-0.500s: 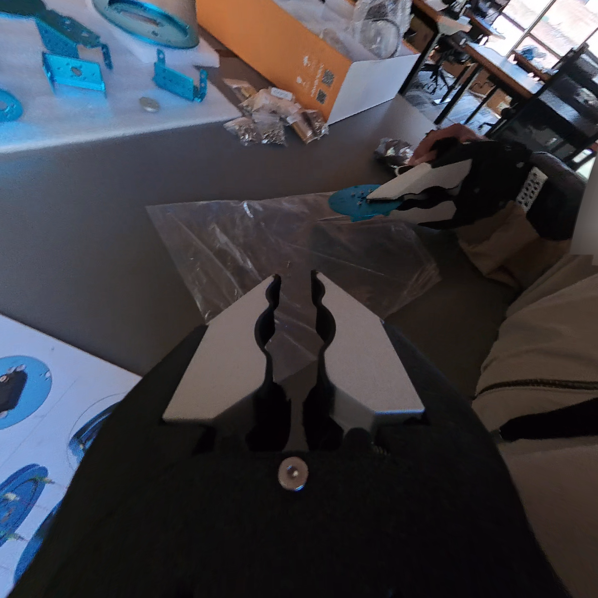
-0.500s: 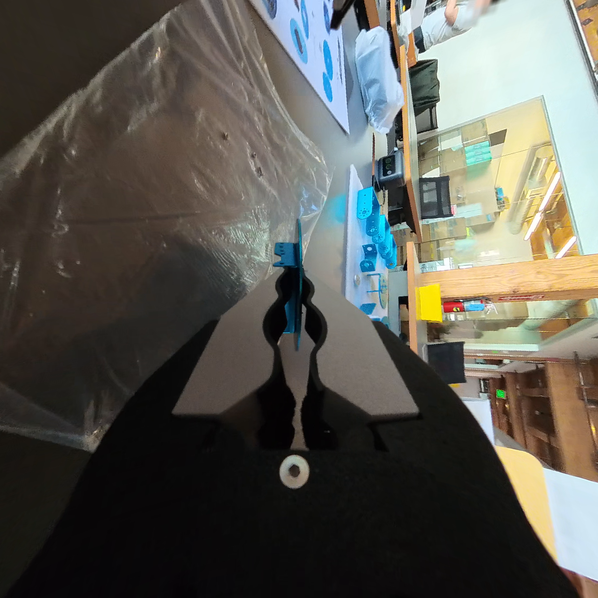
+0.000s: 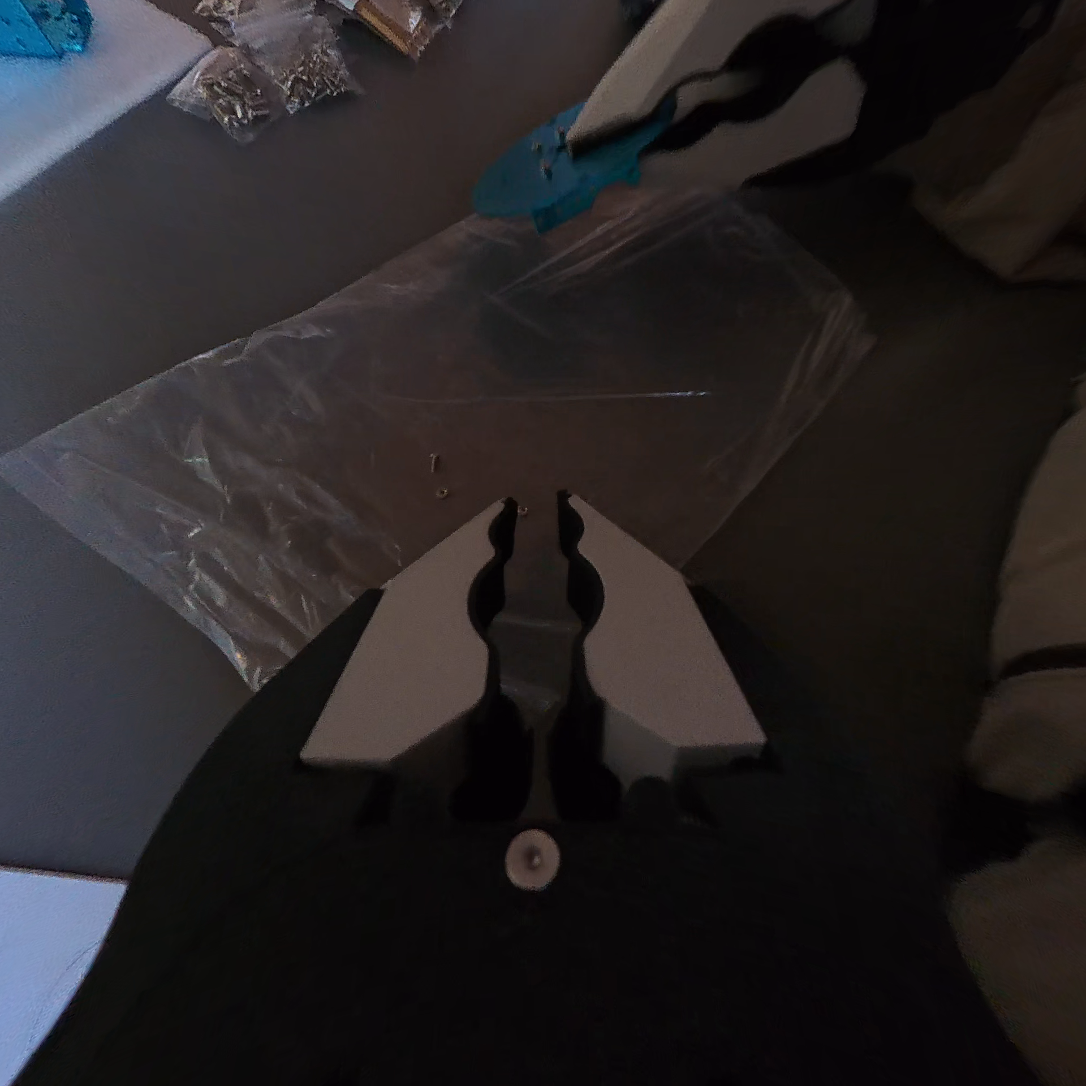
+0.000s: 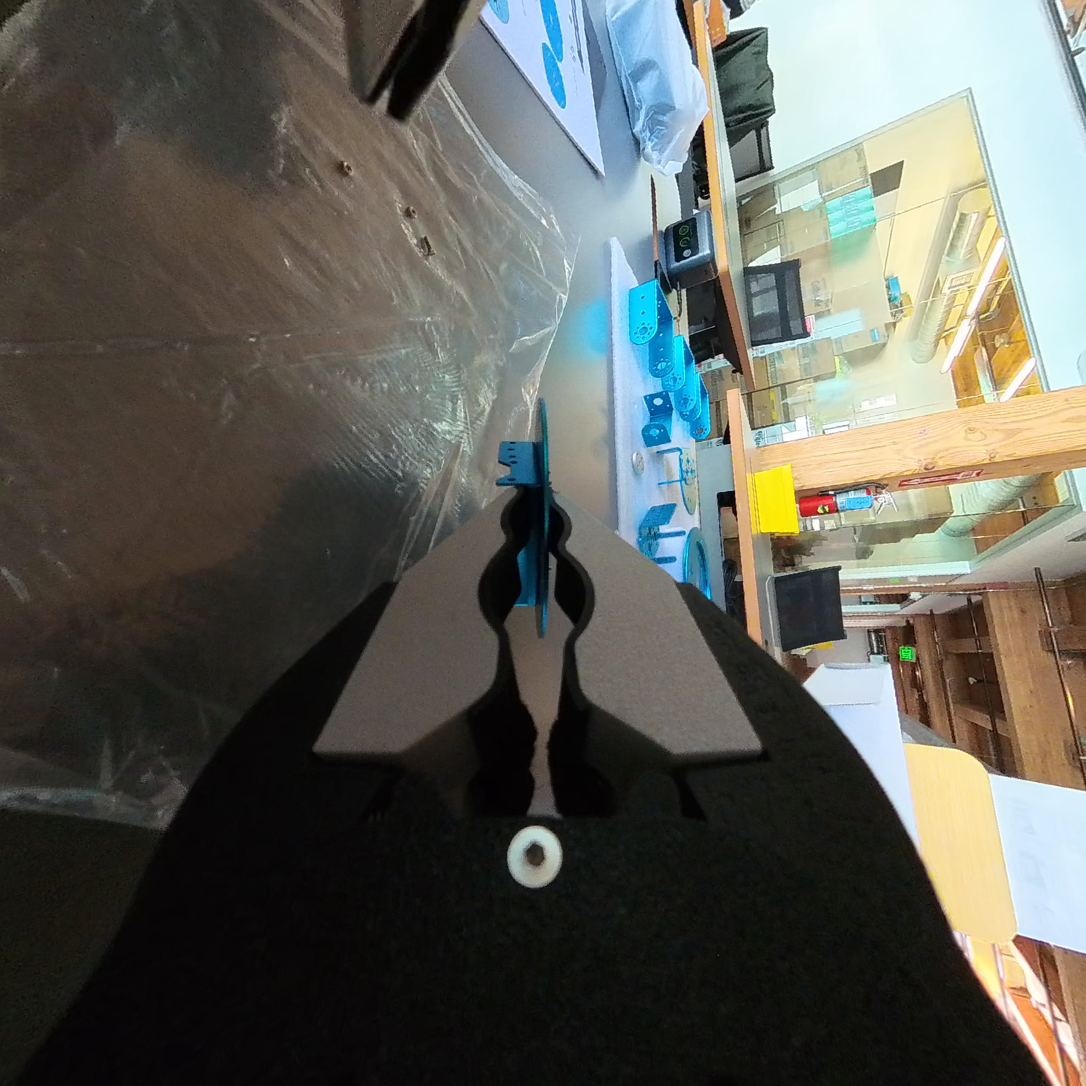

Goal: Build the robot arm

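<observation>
— Right gripper [image 4: 533, 499]?
— Fingers clamped the blue disc [image 4: 543, 529] (edge-on) above the plastic bag [image 3: 470, 411].
— Left gripper [image 3: 533, 499]?
— Slightly parted, empty — over the bag's small screws [image 3: 433, 464], mid-counter [image 3: 176, 235].

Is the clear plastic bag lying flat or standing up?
Flat. The clear plastic bag lies spread on the grey table, a few small screws resting on it.

This is a workshop or maker lab. The grey work surface [image 4: 587, 364] carries blue anodised metal brackets [image 4: 664, 364] laid out on a white foam sheet [image 4: 623, 376], with small clear bags of screws [image 3: 258, 88] close by. Beyond stand wooden beams [image 4: 917, 435], glass partitions [image 4: 881, 282], a red fire extinguisher [image 4: 823, 504] and dark wooden shelving [image 4: 999, 676].
</observation>
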